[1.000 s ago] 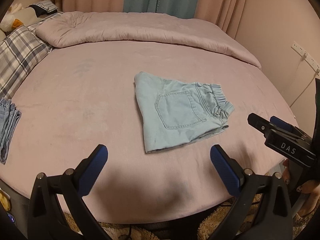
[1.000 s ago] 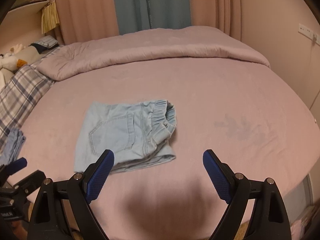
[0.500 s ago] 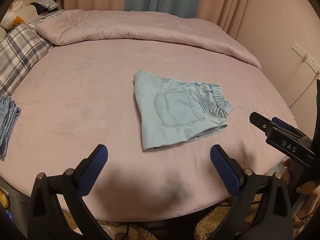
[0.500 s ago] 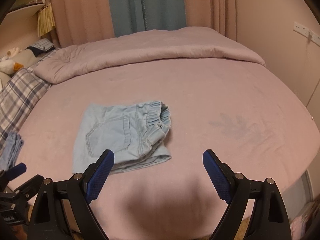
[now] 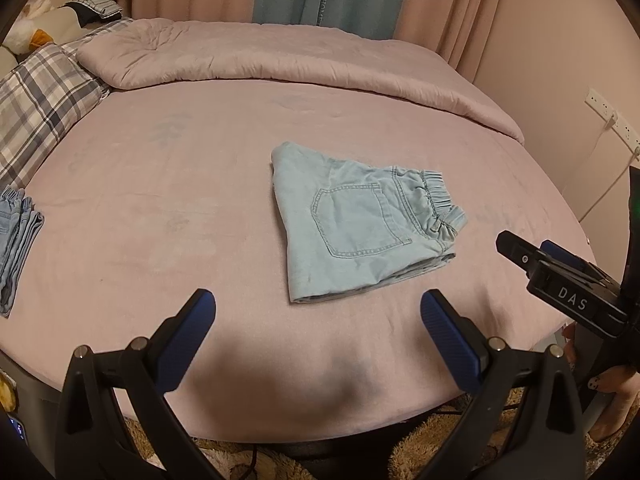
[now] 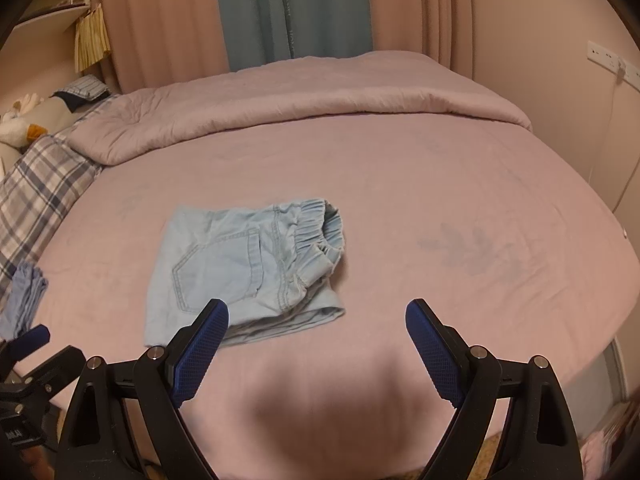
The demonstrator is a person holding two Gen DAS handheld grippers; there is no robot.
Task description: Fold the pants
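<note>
1. Ahead of both claws, on the bare pink bed sheet (image 5: 160, 240), lies the pair of light-blue denim pants (image 5: 360, 228) with an elastic waistband, folded into a compact rectangle with a back pocket facing up.
2. The left gripper (image 5: 318, 312) has its blue-padded jaws spread wide and empty; the folded pants sit just beyond its tips, slightly toward its right finger.
3. The right gripper (image 6: 316, 320) is likewise wide open and holds nothing; the pants lie beyond and around its left finger, whose tip overlaps the bundle's near edge in the right wrist view. I cannot tell if it touches.
4. Judged from how compact the bundle is, the folding looks finished or nearly so.
5. Far off the left claw's left side, a small stack of folded blue garments (image 5: 16, 236) rests at the sheet's edge.
6. The next move probably calls for closing on the near edge of the bundle, all layers together, so it stays folded if carried to that stack.
</note>
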